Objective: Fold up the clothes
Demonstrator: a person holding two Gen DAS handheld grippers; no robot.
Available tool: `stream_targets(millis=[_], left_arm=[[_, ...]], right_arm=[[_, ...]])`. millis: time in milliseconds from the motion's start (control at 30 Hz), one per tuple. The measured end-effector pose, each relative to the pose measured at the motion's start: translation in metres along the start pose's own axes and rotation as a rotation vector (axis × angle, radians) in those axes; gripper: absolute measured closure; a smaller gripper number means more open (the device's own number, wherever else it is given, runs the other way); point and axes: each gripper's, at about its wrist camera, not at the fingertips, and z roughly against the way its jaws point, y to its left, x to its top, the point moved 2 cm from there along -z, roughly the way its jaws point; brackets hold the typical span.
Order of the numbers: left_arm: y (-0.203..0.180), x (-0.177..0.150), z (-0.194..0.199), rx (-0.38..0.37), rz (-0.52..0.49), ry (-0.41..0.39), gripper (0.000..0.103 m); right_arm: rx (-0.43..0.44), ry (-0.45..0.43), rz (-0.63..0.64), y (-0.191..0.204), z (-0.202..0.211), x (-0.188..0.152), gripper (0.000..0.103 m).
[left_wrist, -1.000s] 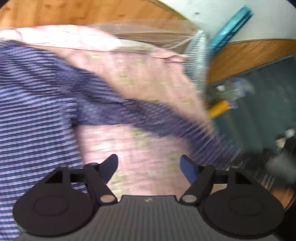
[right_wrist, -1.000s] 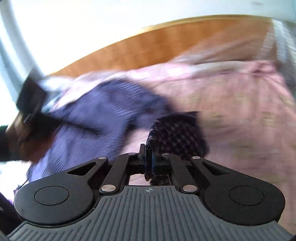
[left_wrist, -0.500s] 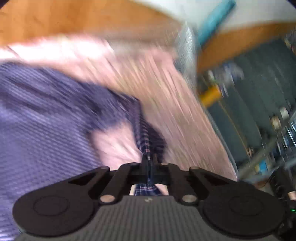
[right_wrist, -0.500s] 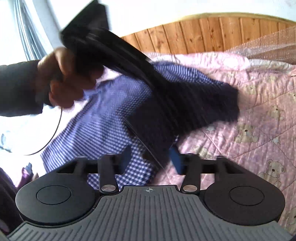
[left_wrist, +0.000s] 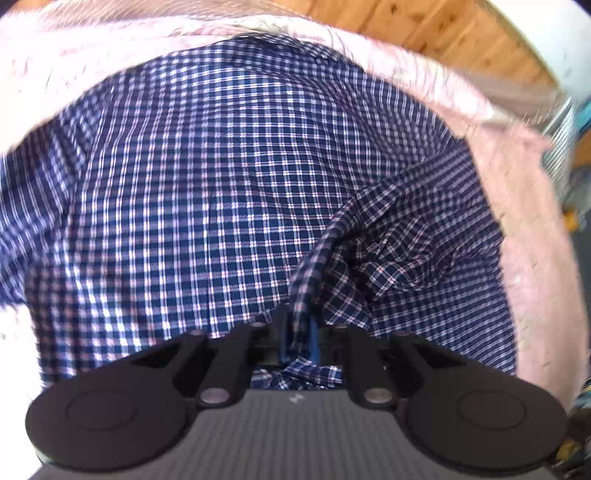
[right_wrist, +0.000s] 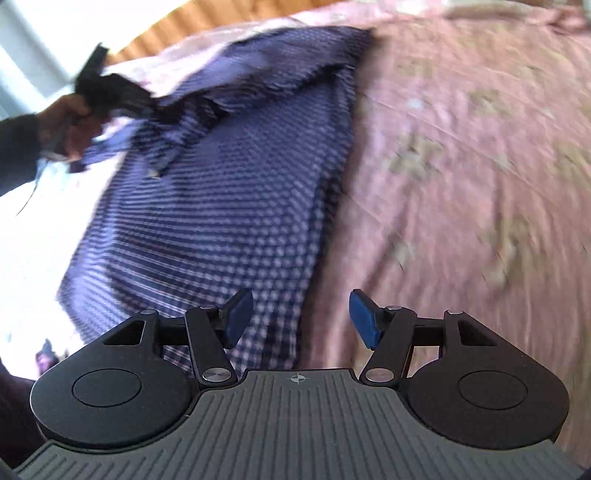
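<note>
The left gripper (left_wrist: 298, 341) has its jaws pinched on a bunched fold of the checked shirt (left_wrist: 221, 184), cloth spilling out below the blue pads. The right gripper (right_wrist: 301, 319) hangs with jaws spread wide and nothing between them, over the shirt's near hem. The shirt lies spread on the pink quilt (right_wrist: 461, 147) of the bed, toward its left side. Farther off, a hand (right_wrist: 70, 122) grips the other tool, blurred, seemingly lifting a sleeve. A wooden headboard (left_wrist: 443, 29) stands beyond.

L wrist cam sits right over the checked shirt (left_wrist: 229, 177); R cam looks from further back, both share it.
</note>
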Motion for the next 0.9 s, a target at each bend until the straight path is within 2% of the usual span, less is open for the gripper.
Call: stream_targets(millis=[133, 267, 300, 400, 433, 533, 567, 633, 667, 833, 900], left_arm=[[0.023, -0.018, 0.004, -0.05, 0.076, -0.069, 0.053], [0.04, -0.037, 0.009, -0.085, 0.128, -0.14, 0.049], [0.037, -0.042, 0.009, -0.075, 0.091, -0.139, 0.047], [0.027, -0.048, 0.015, 0.067, -0.081, -0.174, 0.039], [0.025, -0.047, 0.016, 0.06, -0.119, -0.182, 0.038], [0.021, -0.031, 0.015, -0.087, -0.191, -0.13, 0.037], [0.025, -0.03, 0.019, -0.08, -0.2, -0.134, 0.037], [0.034, -0.029, 0.028, -0.037, -0.212, -0.154, 0.028], [0.039, -0.034, 0.029, -0.044, -0.199, -0.153, 0.023], [0.064, -0.063, 0.028, -0.113, -0.11, -0.136, 0.025], [0.05, -0.068, 0.019, -0.129, -0.178, -0.136, 0.033]], right_arm=[[-0.086, -0.033, -0.09, 0.016, 0.011, -0.026, 0.038], [-0.187, -0.099, -0.148, 0.038, 0.021, -0.046, 0.034], [-0.206, -0.115, -0.166, 0.043, 0.023, -0.051, 0.033], [-0.25, -0.145, -0.212, 0.055, 0.028, -0.061, 0.033], [-0.264, -0.154, -0.224, 0.058, 0.029, -0.063, 0.033], [-0.3, -0.18, -0.201, 0.072, 0.033, -0.056, 0.033], [-0.3, -0.184, -0.178, 0.078, 0.032, -0.051, 0.033], [-0.288, -0.19, -0.121, 0.091, 0.028, -0.038, 0.033], [-0.281, -0.196, -0.09, 0.099, 0.024, -0.033, 0.033], [-0.234, -0.203, -0.059, 0.127, 0.005, -0.018, 0.033], [-0.228, -0.19, -0.079, 0.13, 0.0, -0.021, 0.033]])
